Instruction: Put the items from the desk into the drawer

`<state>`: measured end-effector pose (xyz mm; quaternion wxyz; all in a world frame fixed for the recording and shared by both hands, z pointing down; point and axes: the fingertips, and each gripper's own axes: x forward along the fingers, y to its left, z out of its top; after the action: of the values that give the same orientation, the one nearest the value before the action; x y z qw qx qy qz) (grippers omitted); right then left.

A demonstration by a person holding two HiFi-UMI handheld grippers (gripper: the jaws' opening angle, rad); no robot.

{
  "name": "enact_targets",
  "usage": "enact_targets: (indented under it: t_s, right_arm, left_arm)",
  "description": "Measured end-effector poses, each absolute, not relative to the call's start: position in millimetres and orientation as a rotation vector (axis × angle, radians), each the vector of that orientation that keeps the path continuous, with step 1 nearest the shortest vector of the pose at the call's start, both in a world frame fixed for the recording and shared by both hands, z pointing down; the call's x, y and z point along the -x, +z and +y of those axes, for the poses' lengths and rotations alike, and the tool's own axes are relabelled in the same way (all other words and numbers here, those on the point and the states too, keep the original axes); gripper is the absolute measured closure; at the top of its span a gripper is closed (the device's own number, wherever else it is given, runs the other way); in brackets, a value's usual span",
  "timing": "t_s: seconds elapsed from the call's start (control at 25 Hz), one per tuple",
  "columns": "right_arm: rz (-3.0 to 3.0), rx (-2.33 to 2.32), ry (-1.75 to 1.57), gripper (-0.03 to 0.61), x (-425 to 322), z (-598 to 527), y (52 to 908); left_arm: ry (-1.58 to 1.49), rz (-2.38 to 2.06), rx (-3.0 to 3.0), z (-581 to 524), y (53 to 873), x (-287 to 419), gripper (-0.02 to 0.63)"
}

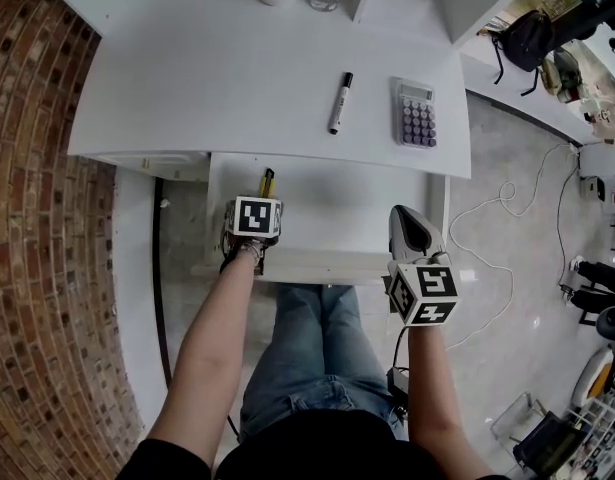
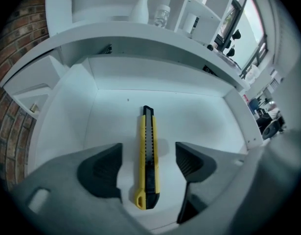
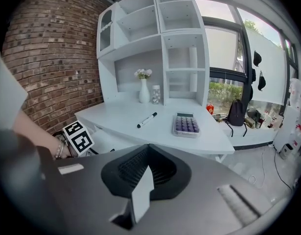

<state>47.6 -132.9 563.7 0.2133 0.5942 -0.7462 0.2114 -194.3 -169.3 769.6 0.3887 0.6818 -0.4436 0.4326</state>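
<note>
**Knife lies in the drawer, left tongs released around it**

Head view: the left tongs [image 1: 257,200] point steeply down into the open drawer [image 1: 337,208], with the yellow utility knife [image 1: 267,182] showing just at 12 o'clock of their marker cube. The right tongs [image 1: 412,230] hover over the drawer's 4 o'clock corner. On the bench [image 1: 237,78], a marker [image 1: 340,102] and a calculator [image 1: 416,114] lie at 12 and 1 o'clock of the drawer.

Left gripper view: the jaws stand apart. The knife lies flat on the drawer floor between them, clear of both pads, its tip toward 12 o'clock.

Right gripper view: the jaws are clenched together, holding nothing, and aimed toward the bench.
</note>
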Motion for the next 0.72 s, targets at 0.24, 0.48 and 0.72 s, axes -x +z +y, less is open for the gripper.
enact_targets:
  t_s: [0.24, 0.48, 0.72]
  right_arm:
    - [-2.074, -1.698, 0.577, 0.572, -55.2, -128.8, 540.2]
    - [-2.107, -1.76, 0.506, 0.572, -53.3, -131.1, 504.3]
    - [-2.157, -1.825, 0.394, 0.572, -51.1, -133.9, 454.2]
  left_arm:
    - [0.896, -1.201, -1.779, -180.7, 730.6, 187.2, 0.062]
    - [0.744, -1.279, -1.893, -192.9, 667.5, 193.8, 0.011]
    - [0.574, -1.392, -2.032, -204.3, 583.4, 204.7, 0.011]
